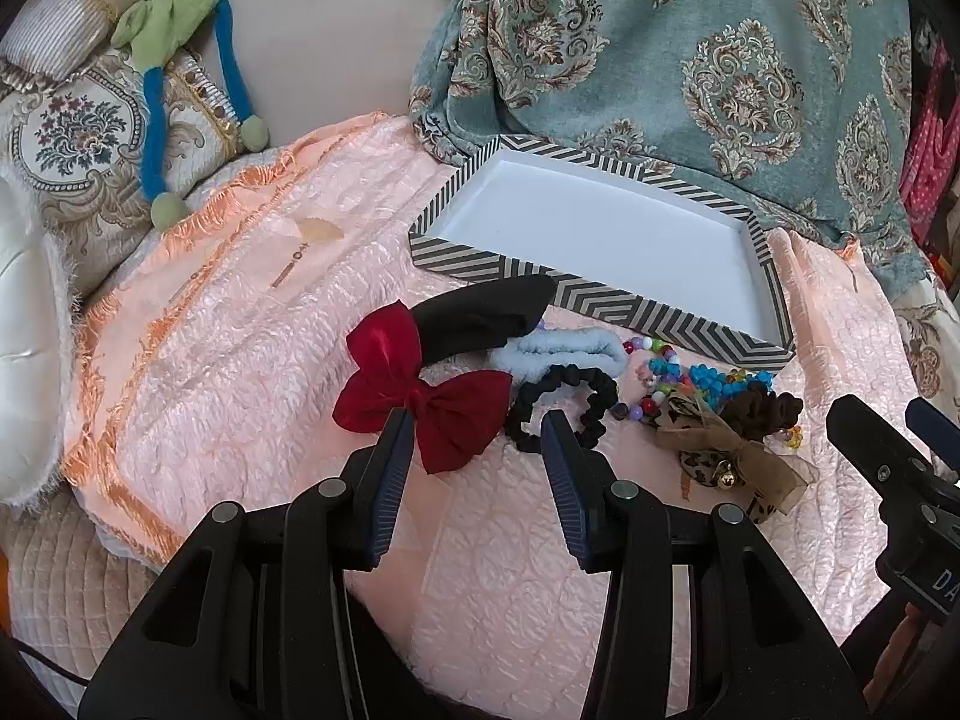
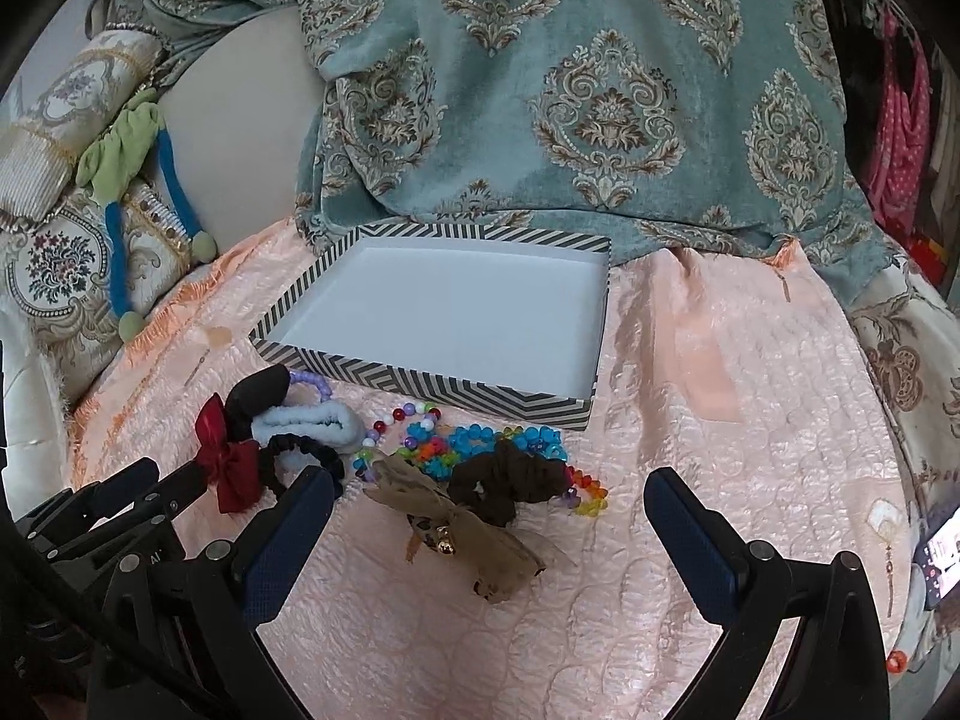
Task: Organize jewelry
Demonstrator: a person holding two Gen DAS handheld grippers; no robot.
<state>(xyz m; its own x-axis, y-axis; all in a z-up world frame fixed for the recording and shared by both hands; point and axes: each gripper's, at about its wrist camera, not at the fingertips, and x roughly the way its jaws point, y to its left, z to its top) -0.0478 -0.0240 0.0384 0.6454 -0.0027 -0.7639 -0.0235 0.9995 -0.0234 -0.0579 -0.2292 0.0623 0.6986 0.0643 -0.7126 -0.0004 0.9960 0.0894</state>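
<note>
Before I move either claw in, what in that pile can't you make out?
- Bead bracelets: tangled in both views, partly under the brown scrunchie; their count is unclear.
- Black band: in the left wrist view, one end runs behind the red bow.
- Leopard bow: its underside is hidden.
- Phone: cut off at the right wrist view's edge.

Two near, downward views sharing box (image 1: 600, 228)
</note>
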